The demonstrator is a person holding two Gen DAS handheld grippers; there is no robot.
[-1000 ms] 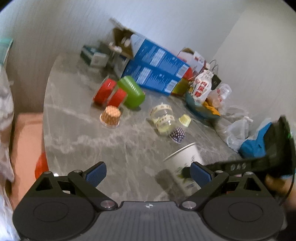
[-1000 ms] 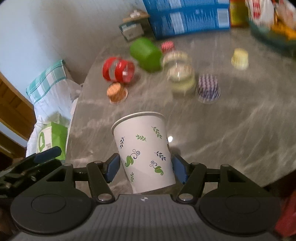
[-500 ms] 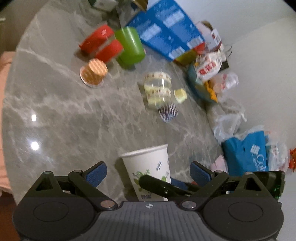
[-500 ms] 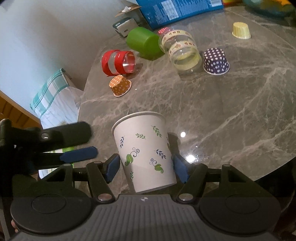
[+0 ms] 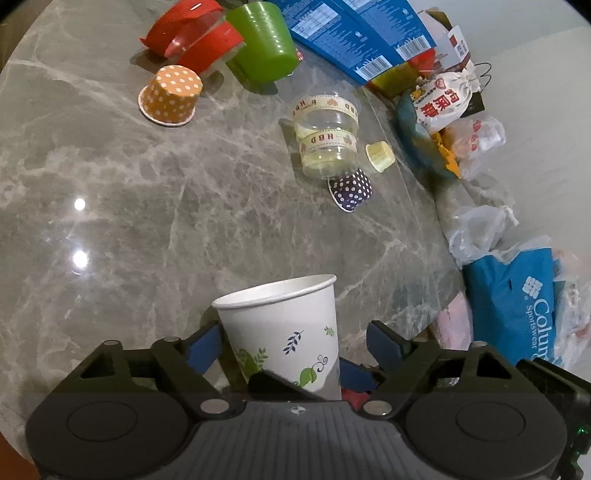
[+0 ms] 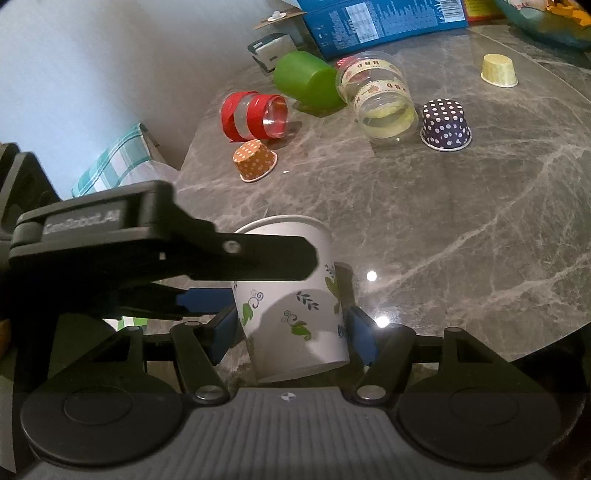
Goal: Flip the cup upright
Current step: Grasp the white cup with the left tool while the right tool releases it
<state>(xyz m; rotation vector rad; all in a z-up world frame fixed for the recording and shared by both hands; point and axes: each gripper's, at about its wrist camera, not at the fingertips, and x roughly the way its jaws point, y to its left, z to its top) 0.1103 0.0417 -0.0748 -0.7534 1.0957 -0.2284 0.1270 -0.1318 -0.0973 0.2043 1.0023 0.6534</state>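
Note:
A white paper cup with green leaf print is held upright, rim up, between my right gripper's blue pads, just above the near edge of the grey marble table. It also shows in the left wrist view. My left gripper is open and straddles the cup: its left pad is at the cup's wall, the right pad stands apart. The left gripper's black finger crosses in front of the cup in the right wrist view.
Farther back lie a red-banded clear cup, a green cup, a clear ribbon-printed cup, and upside-down orange, navy and yellow dotted cups. Blue boxes and bags crowd the right.
My left gripper has moved in around the cup and its jaws have narrowed. The right gripper has kept its hold on the cup, nearly still.

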